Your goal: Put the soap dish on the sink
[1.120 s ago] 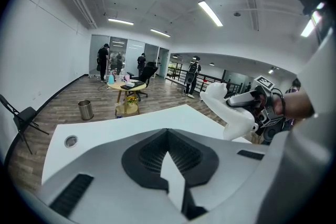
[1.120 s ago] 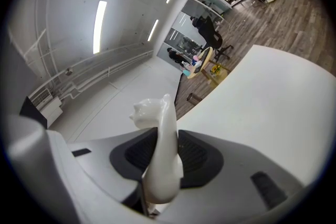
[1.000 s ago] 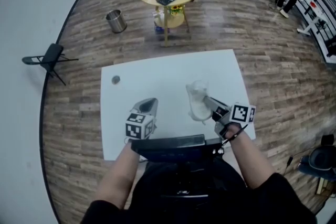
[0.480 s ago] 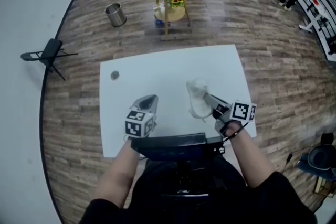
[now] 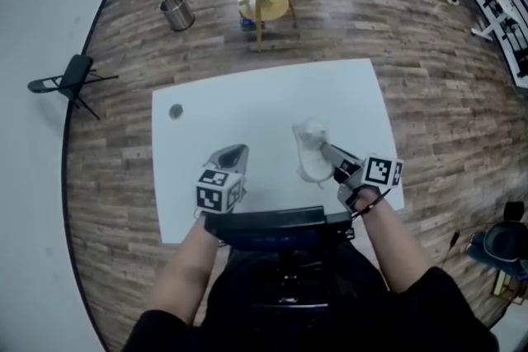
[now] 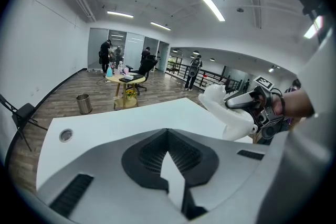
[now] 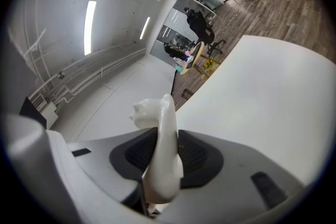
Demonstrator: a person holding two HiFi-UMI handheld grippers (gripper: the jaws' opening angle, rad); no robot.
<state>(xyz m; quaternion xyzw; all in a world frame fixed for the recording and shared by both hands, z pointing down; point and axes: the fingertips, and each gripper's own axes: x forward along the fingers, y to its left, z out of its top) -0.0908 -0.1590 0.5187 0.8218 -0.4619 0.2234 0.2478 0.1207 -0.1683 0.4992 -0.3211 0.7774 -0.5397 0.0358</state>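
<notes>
Right gripper view: my right hand-held gripper clamps the soap dish edgewise, so it could pivot loose onto the tabletop.

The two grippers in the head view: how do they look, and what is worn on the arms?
The left gripper and right gripper have grey pointed shells with black ribbed pads inside. Each carries a white cube printed with black square markers. A thin black cord loops at the right one. The sleeves are dark and short.
</notes>
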